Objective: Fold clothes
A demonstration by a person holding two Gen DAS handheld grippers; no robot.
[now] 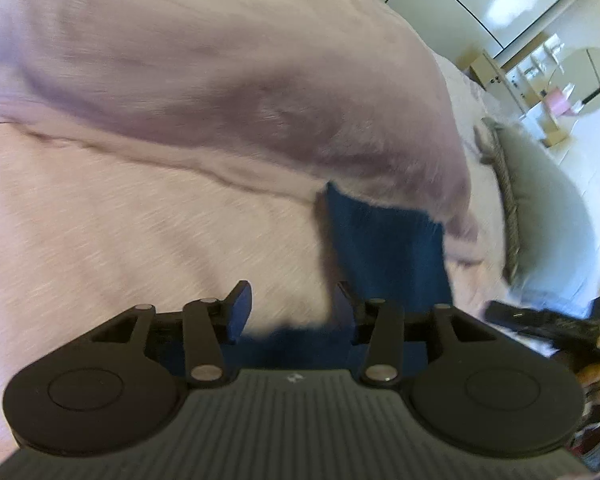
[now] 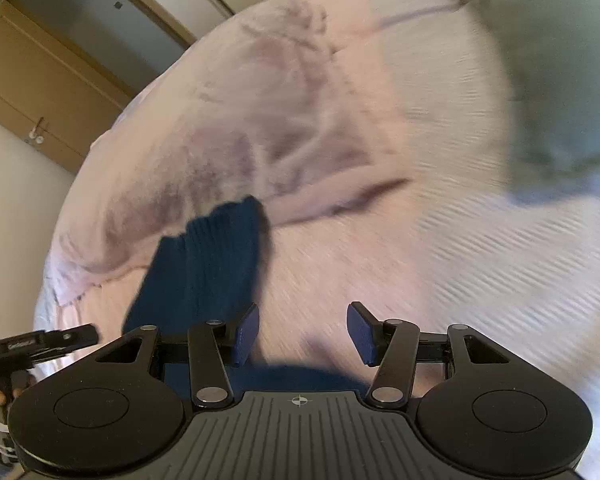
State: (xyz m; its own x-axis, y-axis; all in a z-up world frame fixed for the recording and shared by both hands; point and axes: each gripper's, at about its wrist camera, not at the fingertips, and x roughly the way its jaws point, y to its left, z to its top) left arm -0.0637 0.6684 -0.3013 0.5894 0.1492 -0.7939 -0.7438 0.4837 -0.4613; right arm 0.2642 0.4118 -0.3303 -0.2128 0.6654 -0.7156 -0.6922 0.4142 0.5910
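A dark blue knitted garment lies on the pink bedspread; its far end meets a fluffy lilac blanket. In the left wrist view my left gripper is open, with the blue garment running under its right finger and below the jaws. In the right wrist view the same garment lies to the left of my right gripper, which is open with pink bedspread between its pads. Nothing is gripped. Both views are motion-blurred.
A grey-green cushion with a rope trim lies at the right; it also fills the top right of the right wrist view. The other gripper shows at each frame edge. Wooden cabinets stand beyond the bed.
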